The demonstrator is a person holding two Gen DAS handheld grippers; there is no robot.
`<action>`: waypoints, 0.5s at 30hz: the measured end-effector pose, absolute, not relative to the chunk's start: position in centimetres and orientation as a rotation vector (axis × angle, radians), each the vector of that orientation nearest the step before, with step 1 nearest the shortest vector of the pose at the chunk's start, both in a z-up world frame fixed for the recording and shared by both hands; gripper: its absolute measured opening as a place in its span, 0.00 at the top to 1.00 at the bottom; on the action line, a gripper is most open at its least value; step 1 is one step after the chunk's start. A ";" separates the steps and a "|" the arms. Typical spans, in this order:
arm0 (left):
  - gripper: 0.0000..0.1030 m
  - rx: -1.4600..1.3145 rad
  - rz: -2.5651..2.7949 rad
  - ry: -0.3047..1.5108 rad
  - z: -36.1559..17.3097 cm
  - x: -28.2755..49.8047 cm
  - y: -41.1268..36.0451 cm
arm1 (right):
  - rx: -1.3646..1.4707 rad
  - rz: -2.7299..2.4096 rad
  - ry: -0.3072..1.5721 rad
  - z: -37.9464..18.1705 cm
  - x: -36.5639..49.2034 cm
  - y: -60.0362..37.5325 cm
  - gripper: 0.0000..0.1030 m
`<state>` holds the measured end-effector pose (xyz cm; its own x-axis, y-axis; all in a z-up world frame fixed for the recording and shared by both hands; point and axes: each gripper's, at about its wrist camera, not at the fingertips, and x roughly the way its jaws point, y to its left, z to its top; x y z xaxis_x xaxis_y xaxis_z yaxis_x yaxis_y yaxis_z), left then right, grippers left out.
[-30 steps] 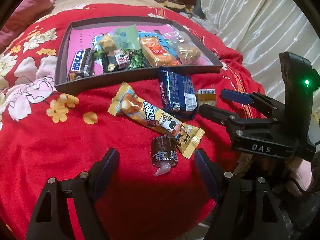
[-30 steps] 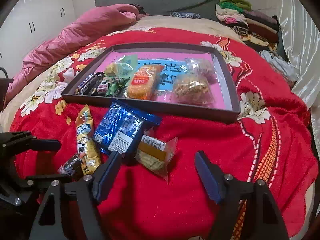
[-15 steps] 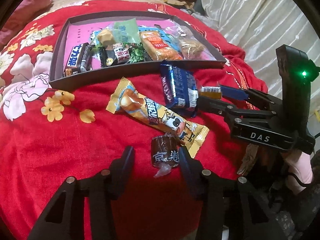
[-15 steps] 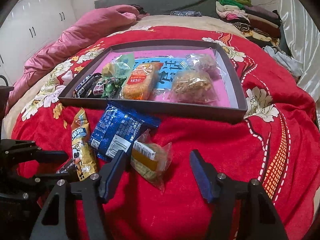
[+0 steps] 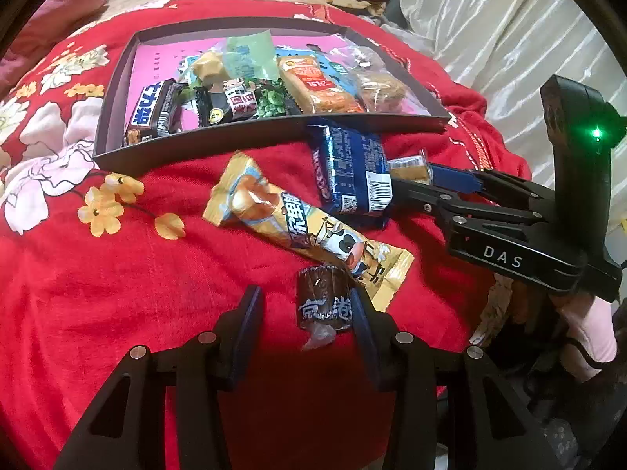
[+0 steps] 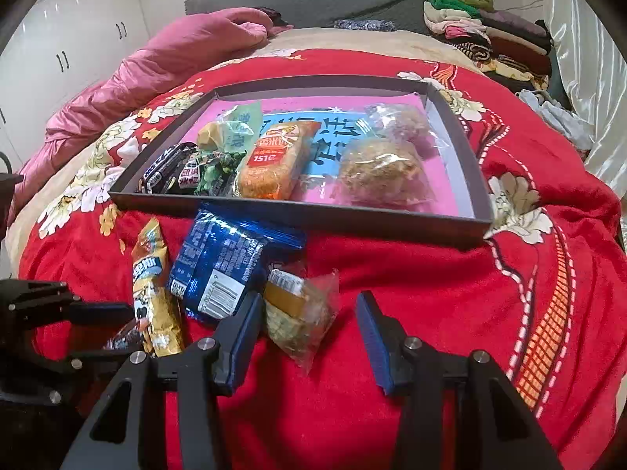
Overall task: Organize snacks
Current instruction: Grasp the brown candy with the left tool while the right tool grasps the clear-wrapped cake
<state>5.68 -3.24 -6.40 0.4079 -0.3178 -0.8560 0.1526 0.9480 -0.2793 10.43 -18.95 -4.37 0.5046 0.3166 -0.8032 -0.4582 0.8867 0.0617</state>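
Note:
A dark shallow tray (image 5: 270, 133) (image 6: 298, 217) with several snacks in it lies on the red bedspread. In front of it lie a yellow long packet (image 5: 301, 227) (image 6: 154, 293), a blue packet (image 5: 348, 168) (image 6: 231, 262), a small brown candy (image 5: 323, 303) and a clear-wrapped cake (image 6: 299, 311) (image 5: 409, 168). My left gripper (image 5: 305, 315) is open around the brown candy, its right finger touching it. My right gripper (image 6: 305, 321) is open around the clear-wrapped cake, its left finger against the wrapper.
A pink quilt (image 6: 156, 66) lies at the far left of the bed. Folded clothes (image 6: 486, 39) are stacked at the far right. A white curtain (image 5: 490, 39) hangs to the right. The right gripper's body (image 5: 509, 231) shows in the left wrist view.
Both grippers have narrowed and moved forward. The left one now straddles the brown candy. The right one now straddles the clear-wrapped cake.

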 end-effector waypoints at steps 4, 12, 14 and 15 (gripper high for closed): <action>0.54 -0.169 -0.287 1.109 -6.5 5.9 -3.4 | -0.140 0.492 0.938 -4.8 11.1 -18.7 0.51; 0.55 -0.153 -0.284 1.107 -6.8 6.2 -3.8 | -0.046 0.554 0.949 -5.0 12.0 -19.6 0.61; 0.59 -0.155 -0.286 1.106 -6.9 6.4 -3.8 | -0.037 0.559 0.951 -4.9 11.9 -19.8 0.61; 0.64 -0.162 -0.293 1.107 -6.9 6.4 -3.7 | -0.037 0.559 0.950 -4.8 11.8 -19.9 0.62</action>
